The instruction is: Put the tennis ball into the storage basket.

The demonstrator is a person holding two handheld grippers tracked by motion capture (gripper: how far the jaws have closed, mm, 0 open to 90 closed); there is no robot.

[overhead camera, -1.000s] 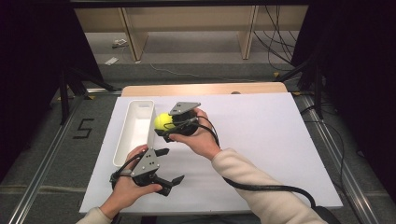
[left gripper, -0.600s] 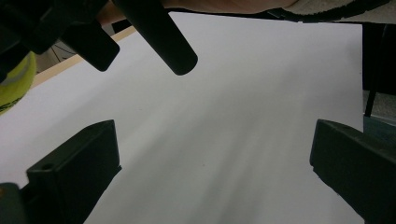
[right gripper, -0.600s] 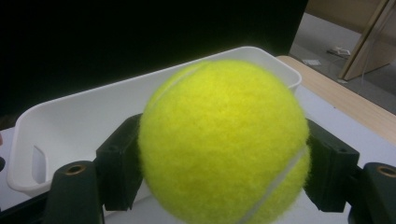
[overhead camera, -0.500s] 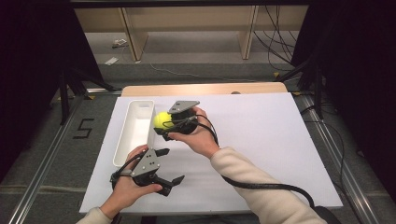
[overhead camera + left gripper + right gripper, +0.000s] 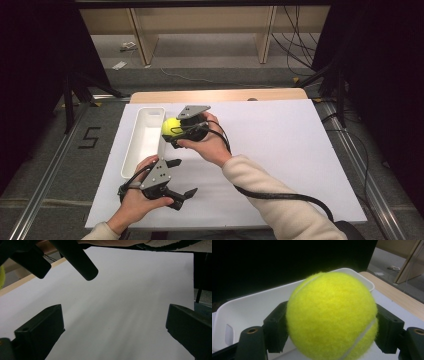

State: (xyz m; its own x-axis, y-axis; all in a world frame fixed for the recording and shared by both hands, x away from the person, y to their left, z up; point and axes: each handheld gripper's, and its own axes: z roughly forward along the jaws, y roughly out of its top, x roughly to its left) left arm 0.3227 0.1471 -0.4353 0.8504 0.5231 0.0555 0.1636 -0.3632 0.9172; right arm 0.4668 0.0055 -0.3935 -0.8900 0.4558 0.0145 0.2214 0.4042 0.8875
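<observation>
Right gripper [image 5: 172,131] clenched on yellow tennis ball [image 5: 171,127], center-left of frame, just beside white tray [image 5: 131,150] right rim. Left gripper [image 5: 181,177] lower left, jaws spread wide, nothing between, over white sheet [image 5: 280,150].

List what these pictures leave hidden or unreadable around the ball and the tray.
- Tray floor near the ball: in the right gripper view the tennis ball covers it.
- Ball's underside: cut off by that view's bottom edge.
- Small scraps on the floor in the high view: too small to identify.
</observation>
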